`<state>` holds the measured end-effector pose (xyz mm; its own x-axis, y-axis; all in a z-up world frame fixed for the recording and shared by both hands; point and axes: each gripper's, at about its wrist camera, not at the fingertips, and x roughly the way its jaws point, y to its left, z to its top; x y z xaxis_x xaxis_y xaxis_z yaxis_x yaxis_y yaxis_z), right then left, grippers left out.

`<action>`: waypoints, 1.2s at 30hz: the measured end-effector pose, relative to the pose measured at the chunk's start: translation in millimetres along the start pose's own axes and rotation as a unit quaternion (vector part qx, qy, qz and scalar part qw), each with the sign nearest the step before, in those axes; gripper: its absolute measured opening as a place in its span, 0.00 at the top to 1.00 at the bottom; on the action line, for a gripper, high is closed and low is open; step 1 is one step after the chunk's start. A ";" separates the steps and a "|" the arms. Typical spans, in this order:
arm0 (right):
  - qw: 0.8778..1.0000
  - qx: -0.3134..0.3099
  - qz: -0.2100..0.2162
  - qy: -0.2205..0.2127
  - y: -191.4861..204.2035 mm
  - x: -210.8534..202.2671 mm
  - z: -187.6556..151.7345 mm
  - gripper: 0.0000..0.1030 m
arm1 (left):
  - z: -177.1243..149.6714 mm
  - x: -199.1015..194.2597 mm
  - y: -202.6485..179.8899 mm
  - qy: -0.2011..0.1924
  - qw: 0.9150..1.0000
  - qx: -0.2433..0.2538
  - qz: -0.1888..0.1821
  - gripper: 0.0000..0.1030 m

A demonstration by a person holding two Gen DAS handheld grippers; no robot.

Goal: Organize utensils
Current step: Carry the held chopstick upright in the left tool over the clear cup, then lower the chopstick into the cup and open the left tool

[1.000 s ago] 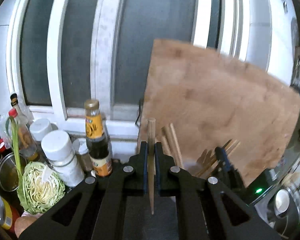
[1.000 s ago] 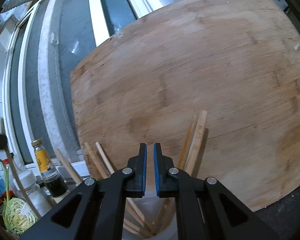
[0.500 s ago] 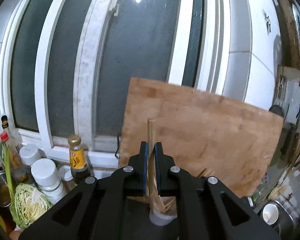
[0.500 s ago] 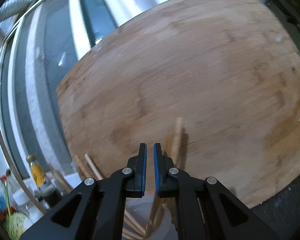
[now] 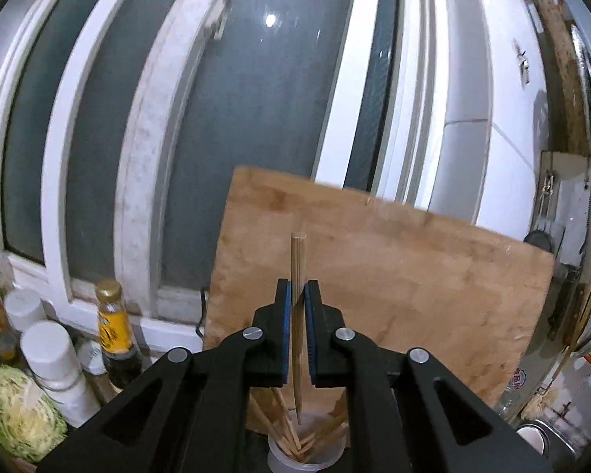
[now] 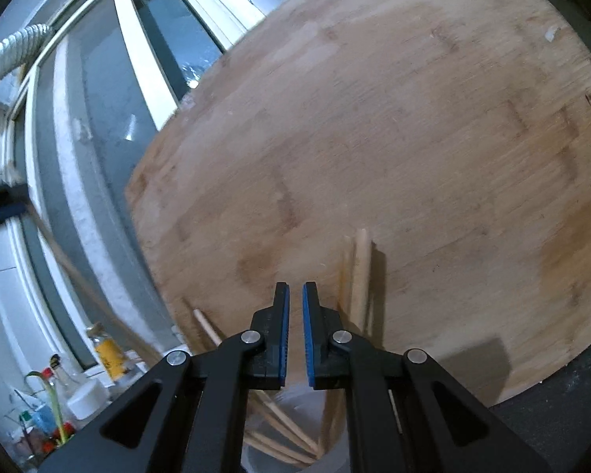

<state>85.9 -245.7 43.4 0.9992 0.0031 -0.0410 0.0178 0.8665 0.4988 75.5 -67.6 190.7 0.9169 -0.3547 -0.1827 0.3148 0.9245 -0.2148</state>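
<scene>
Left gripper (image 5: 298, 331): pads pinching one chopstick (image 5: 298, 272), nothing else btwn them.
Chopstick in grip: upright, blunt end sticking up above the fingertips, thin tip pointing down past the pads, hanging over the mouth of the cup (image 5: 305, 458); can't tell if the tip touches the sticks inside.
Chopstick vs fingers (image 5: 283, 331): runs straight down the narrow gap btwn the two blue pads, centred, pads touching it on both sides.
Cup: pale plastic, near edge of left view, just below the gripper; bundle of chopsticks (image 5: 291, 433) in it, leaning at mixed angles.
Right gripper (image 6: 296, 331): pads pressed nearly together, only a thin slit btwn them, nothing in it.
Right gripper vs cup: the cup (image 6: 295, 406) sits right under and behind the fingers, mostly hidden by them; its chopsticks (image 6: 360, 272) fan out left and right of the fingers, none btwn the pads.
Cutting board (image 5: 394, 295): big wooden one, standing on edge just behind the cup, leaning on the window (image 5: 224, 110); fills most of the right view (image 6: 394, 157).
Left side of counter: sauce bottle (image 5: 112, 327) w/ yellow label, white-capped jars (image 5: 53, 358), cut cabbage (image 5: 21, 414), all well apart from the cup.
Far left in right view: the left gripper's blurred dark shape and a long thin streak, prob the held chopstick; too smeared to say more.
</scene>
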 end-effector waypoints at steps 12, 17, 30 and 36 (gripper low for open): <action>0.995 -0.065 0.063 0.042 25.5 3.0 -17.1 0.93 | -15.3 47.2 15.5 0.035 0.999 -0.019 -0.023 0.94; 0.987 -0.087 0.104 0.081 35.8 8.4 -28.2 0.93 | -17.2 53.0 8.5 0.039 0.999 -0.006 -0.021 0.94; 0.988 -0.045 0.100 0.110 22.4 20.5 -23.2 0.92 | -37.2 77.8 25.7 0.109 0.992 -0.047 -0.053 0.94; 0.997 -0.011 0.032 0.075 3.6 19.2 -14.8 0.92 | -60.4 95.3 35.7 0.150 0.986 -0.058 -0.037 0.94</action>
<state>104.6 -235.1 31.6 0.9815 0.1313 -0.1394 -0.0479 0.8733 0.4847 159.3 -76.7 107.7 0.7729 -0.4626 -0.4343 0.3325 0.8782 -0.3438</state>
